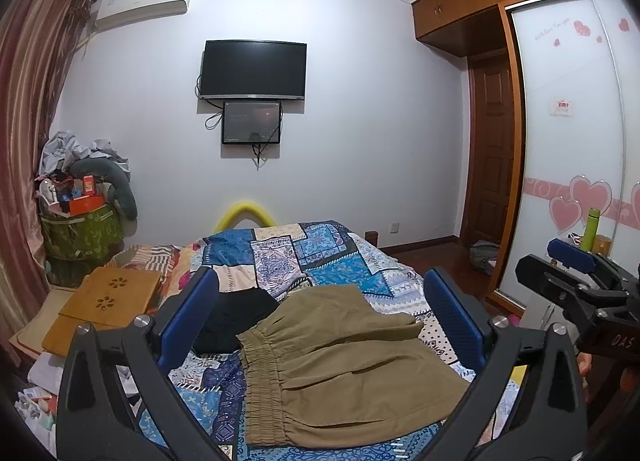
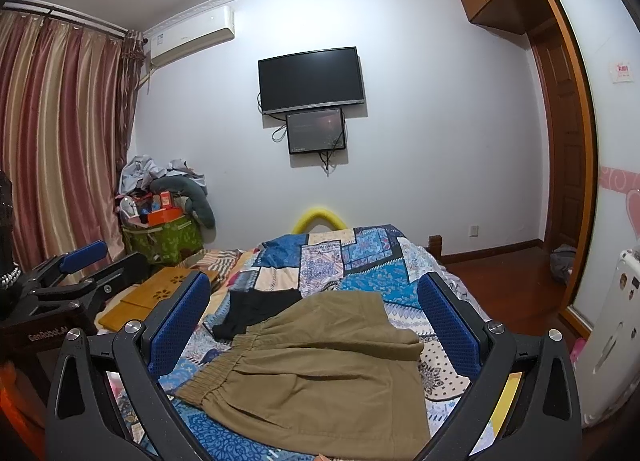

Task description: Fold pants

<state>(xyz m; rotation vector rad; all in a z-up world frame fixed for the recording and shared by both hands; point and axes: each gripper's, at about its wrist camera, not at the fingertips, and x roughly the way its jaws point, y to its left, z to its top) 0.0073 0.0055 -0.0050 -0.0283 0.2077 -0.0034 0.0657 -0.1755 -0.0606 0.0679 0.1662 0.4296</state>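
Khaki pants (image 1: 344,365) with an elastic waistband lie spread on the patchwork bedspread (image 1: 320,253), waistband to the left; they also show in the right wrist view (image 2: 320,377). My left gripper (image 1: 320,321) is open and empty, held above the pants, with its blue pads (image 1: 192,317) wide apart. My right gripper (image 2: 316,325) is open and empty above the pants too. The right gripper shows at the right edge of the left wrist view (image 1: 576,273); the left gripper shows at the left of the right wrist view (image 2: 76,265).
A black garment (image 1: 236,321) lies beside the waistband. A wooden lap desk (image 1: 108,301) sits at the bed's left. A full green bag (image 1: 80,237) stands by the curtain. A wardrobe (image 1: 568,141) and door are at the right. A TV (image 1: 254,71) hangs on the wall.
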